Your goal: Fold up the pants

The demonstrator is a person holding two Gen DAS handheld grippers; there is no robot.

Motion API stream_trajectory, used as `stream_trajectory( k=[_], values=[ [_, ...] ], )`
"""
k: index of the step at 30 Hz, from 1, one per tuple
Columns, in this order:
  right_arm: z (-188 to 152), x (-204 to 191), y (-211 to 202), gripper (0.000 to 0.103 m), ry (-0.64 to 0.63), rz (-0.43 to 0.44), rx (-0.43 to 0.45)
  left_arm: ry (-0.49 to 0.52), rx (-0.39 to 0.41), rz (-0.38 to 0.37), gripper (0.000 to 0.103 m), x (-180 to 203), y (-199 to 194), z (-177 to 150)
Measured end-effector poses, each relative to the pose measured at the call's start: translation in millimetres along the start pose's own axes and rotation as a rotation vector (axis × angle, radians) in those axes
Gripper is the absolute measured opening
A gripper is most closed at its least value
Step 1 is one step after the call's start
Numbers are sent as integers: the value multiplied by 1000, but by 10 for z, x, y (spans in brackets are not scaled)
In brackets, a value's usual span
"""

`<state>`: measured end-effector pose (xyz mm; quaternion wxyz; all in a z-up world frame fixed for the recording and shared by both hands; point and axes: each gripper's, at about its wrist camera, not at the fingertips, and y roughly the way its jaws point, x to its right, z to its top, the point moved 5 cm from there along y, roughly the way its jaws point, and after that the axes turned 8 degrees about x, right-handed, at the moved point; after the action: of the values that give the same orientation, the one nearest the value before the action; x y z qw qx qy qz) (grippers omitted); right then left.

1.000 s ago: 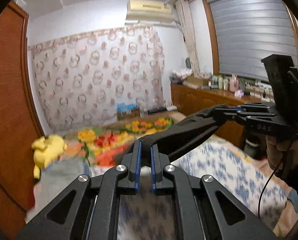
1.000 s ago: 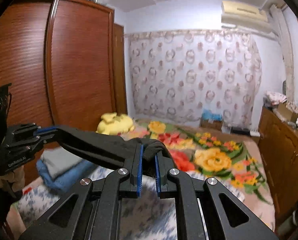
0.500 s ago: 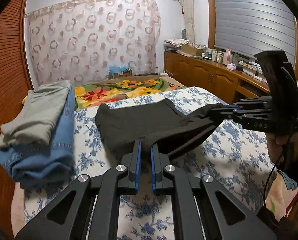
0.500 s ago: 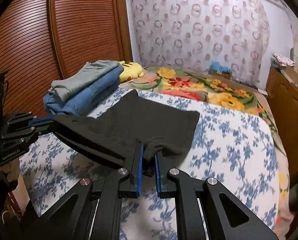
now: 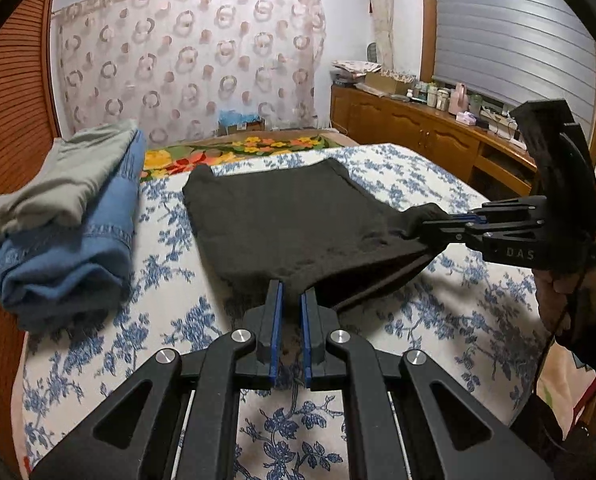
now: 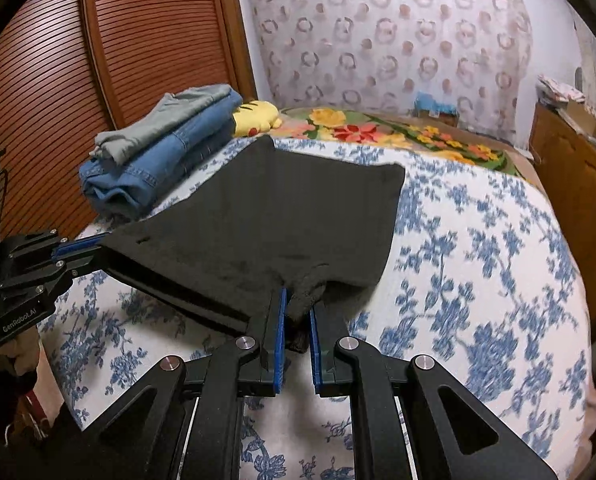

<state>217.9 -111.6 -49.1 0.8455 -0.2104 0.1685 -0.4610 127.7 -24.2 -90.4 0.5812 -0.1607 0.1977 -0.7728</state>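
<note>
**Both grippers pinch the near edge of the black pants**

The black pants (image 5: 294,220) lie spread on the blue-flowered bedspread (image 5: 437,320). The left gripper (image 5: 291,294) and right gripper (image 6: 298,300) each clamp a near corner. Folded jeans (image 5: 66,248) sit at ten o'clock

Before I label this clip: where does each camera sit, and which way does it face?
Left wrist: on the left tool, facing down the bed toward the curtain; it shows the right tool and the hand holding it, right of frame.
Right wrist: on the right tool, same heading; the left tool shows at left.
Shared: both tools shut on the black pants, folded stack.
</note>
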Motion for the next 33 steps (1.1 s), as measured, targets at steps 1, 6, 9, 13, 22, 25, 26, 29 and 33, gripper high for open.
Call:
stream_trajectory(
  k=[1,6,9,13,22,25,26,29,33],
  values=[
    [-34,-6,12,10,6,2,-4,-2,-8,2,9,-6,21,-28],
    [-177,-31,80,10,23,5,-26,-20,-38,1,9,-36,90,-112],
    [-209,-29,94,10,31,4,-30,-20,-52,0,9,-40,121,-161],
    [-205,-23,80,10,34,0,-25,-25,-69,-1,9,-42,153,-213],
    [-254,-51,59,10,35,-9,-27,-4,-127,19,16,-24,293,-313],
    [-259,-57,52,10,32,-12,-26,-12,-108,19,14,-19,256,-303],
    [-257,-61,47,10,30,-11,-24,-12,-101,13,11,-17,243,-284],
    [-250,-59,29,10,32,-6,-15,1,-75,7,10,6,160,-235],
    [-237,-78,-55,10,36,5,4,-5,-31,-14,10,40,-32,-134]
  ],
)
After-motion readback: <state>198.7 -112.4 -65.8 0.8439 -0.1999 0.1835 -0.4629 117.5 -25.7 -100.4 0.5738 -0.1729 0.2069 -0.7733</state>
